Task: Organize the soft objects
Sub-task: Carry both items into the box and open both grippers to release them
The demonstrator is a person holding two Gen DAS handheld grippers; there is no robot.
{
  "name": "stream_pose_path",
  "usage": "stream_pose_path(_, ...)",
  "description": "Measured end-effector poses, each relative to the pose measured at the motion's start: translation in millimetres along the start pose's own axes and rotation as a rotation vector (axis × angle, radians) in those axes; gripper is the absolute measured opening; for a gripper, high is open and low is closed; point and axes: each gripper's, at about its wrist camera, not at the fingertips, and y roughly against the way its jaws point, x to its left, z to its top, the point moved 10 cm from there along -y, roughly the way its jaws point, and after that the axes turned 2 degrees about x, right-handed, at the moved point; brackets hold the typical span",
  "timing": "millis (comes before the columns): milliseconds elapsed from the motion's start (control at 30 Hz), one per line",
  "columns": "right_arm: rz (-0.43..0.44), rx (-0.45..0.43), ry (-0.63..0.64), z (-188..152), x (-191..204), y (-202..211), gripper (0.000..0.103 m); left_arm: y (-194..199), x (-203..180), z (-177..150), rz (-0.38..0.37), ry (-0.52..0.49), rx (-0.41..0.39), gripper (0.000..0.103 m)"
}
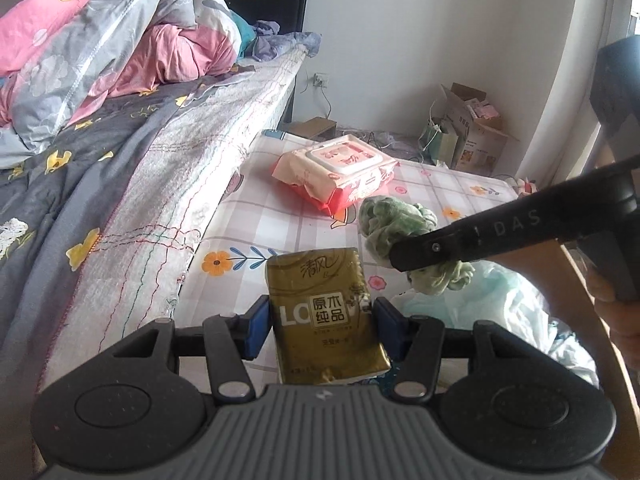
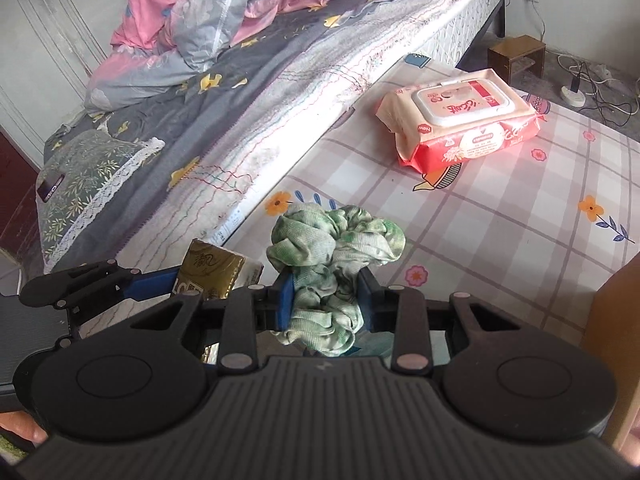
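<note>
My left gripper (image 1: 322, 322) is shut on a gold tissue pack (image 1: 326, 312) and holds it above the checked floral cloth (image 1: 280, 216). The pack also shows in the right wrist view (image 2: 212, 270), clamped by the left gripper's blue pads. My right gripper (image 2: 326, 300) is shut on a crumpled green cloth (image 2: 332, 248) and holds it up; it also shows in the left wrist view (image 1: 394, 226) under the right gripper's black finger. A pink-red wet wipes pack (image 1: 338, 172) lies on the checked cloth farther back, also in the right wrist view (image 2: 460, 120).
A bed with a grey floral sheet (image 1: 80, 168) and a pink-grey quilt (image 1: 112, 48) runs along the left. A light blue plastic bag (image 1: 480, 304) lies at lower right. Cardboard boxes (image 1: 476, 128), a small wooden stool (image 2: 516, 56) and a power strip (image 2: 576, 94) are on the floor.
</note>
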Motion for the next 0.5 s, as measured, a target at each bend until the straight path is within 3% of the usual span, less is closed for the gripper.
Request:
stream_pose_path(267, 0.011, -0.066, -0.016, -20.2, 17.3, 54.7, 0.031, 40.3, -28.3, 0.5, -0.056, -0.028, -0.048, 0.056)
stream_pose_path(500, -0.028, -0.178, -0.112, -67.7, -11.4, 145.3, 0.031, 68.6, -84.3, -4.8, -0.219, -0.073, -0.066, 0.056)
